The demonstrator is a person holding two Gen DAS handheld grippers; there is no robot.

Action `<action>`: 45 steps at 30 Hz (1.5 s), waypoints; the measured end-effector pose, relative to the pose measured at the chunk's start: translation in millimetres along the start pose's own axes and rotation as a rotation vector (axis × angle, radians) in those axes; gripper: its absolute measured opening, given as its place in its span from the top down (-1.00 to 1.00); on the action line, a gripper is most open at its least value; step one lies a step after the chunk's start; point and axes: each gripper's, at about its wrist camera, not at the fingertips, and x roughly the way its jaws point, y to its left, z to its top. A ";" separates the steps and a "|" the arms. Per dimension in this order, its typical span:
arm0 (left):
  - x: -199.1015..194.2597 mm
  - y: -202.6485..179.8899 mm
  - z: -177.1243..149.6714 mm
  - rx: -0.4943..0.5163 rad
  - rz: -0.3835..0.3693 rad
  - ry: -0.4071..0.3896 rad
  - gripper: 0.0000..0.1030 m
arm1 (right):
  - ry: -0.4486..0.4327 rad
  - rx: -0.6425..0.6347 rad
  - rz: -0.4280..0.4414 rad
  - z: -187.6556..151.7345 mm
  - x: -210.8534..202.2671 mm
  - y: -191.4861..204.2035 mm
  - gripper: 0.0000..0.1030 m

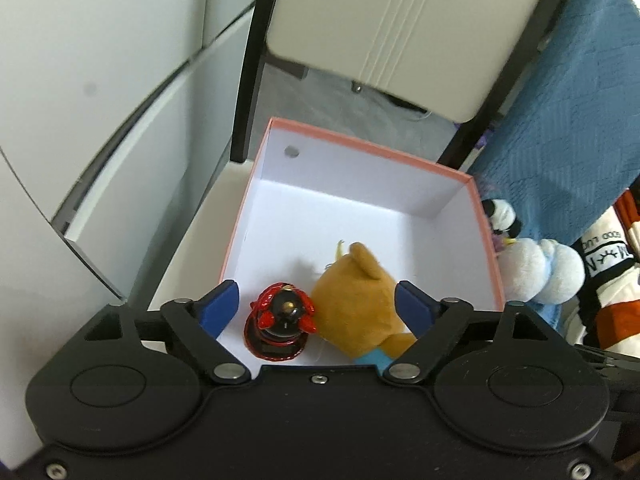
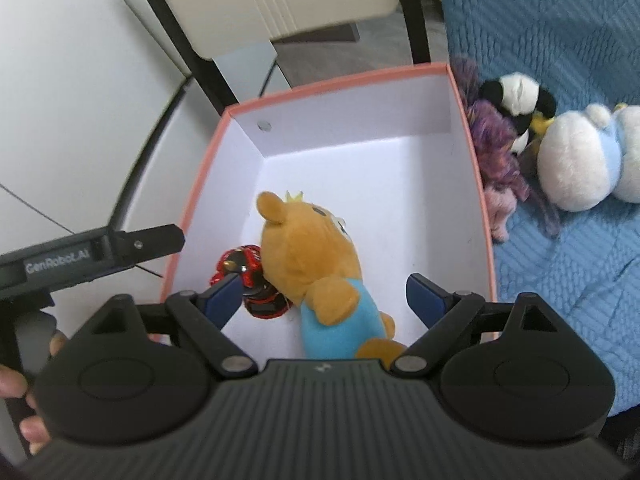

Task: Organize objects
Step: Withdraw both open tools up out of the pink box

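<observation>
I am holding both tools tilted steeply down over the pink-rimmed box (image 2: 476,184). My left gripper (image 1: 316,304) and right gripper (image 2: 326,298) are both spread wide, gripping nothing. The brown bear plush (image 2: 308,256) is lying on the box floor, head pointing toward the far wall, blue body toward me. The red-and-black figurine (image 1: 282,326) is standing against its head.
</observation>
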 end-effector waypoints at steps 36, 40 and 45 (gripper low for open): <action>-129.8 -167.3 -122.9 0.192 -0.103 -0.172 -0.99 | -0.323 0.024 -0.055 -90.7 -193.6 -103.0 -0.75; -130.1 -182.0 -140.2 0.196 -0.110 -0.167 -0.99 | -0.320 0.032 -0.072 -105.4 -199.3 -123.5 -0.75; -122.3 -199.0 -159.9 0.205 -0.118 -0.147 -0.99 | -0.308 0.040 -0.086 -118.2 -204.3 -145.4 -0.75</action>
